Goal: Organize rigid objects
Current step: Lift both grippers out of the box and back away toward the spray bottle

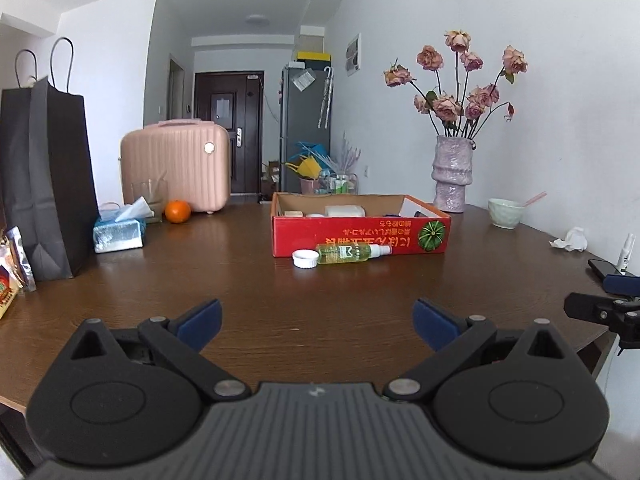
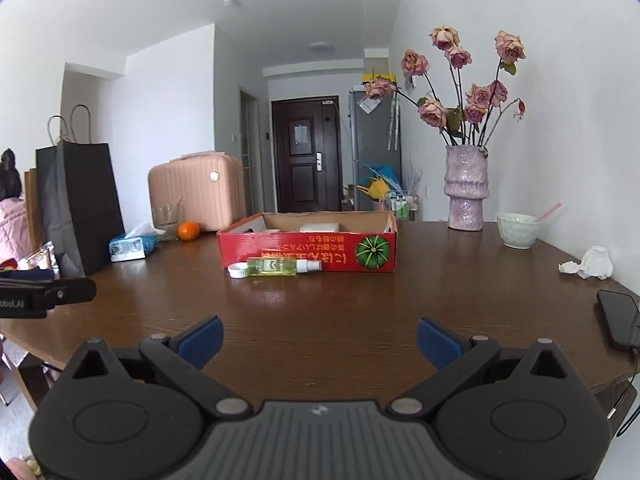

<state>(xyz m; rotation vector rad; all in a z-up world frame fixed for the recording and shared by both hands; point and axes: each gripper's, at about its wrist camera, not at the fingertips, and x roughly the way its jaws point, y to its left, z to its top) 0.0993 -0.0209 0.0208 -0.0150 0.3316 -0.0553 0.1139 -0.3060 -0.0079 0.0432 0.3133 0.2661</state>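
Both claws, the left claw (image 1: 316,322) and right claw (image 2: 320,340), hang wide apart and empty over the near edge of the desk (image 1: 248,280). Well beyond them, a green spray bottle (image 1: 352,254) lies on its side beside a white cap (image 1: 305,258), just in front of the red box (image 1: 360,236).

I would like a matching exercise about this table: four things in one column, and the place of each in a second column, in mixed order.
Things:
1. spray bottle
2. orange
3. bowl
4. phone

Places:
A. at the table's right edge, nearest the camera
B. lying in front of the red box
C. beside the vase, with a pink spoon in it
D. in front of the pink suitcase

Pairs: 1-B, 2-D, 3-C, 4-A
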